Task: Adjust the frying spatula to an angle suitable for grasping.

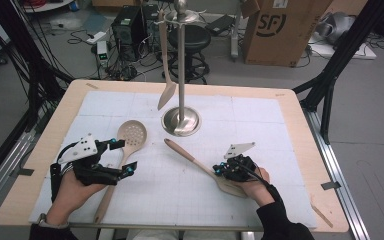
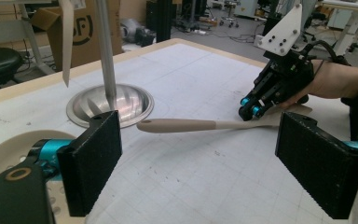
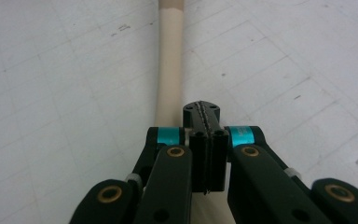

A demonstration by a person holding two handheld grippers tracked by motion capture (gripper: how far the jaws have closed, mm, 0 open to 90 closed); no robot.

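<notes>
SF cardboard box (image 1: 280, 30) behind table, black stool (image 1: 192, 40), PC tower (image 1: 128, 30) on floor, cables (image 1: 10, 55) at left

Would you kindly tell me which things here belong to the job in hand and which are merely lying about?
Job in hand:
wooden spatula
slotted spoon
utensil stand
hanging spoon

Lying about:
cardboard box
black stool
computer tower
</notes>
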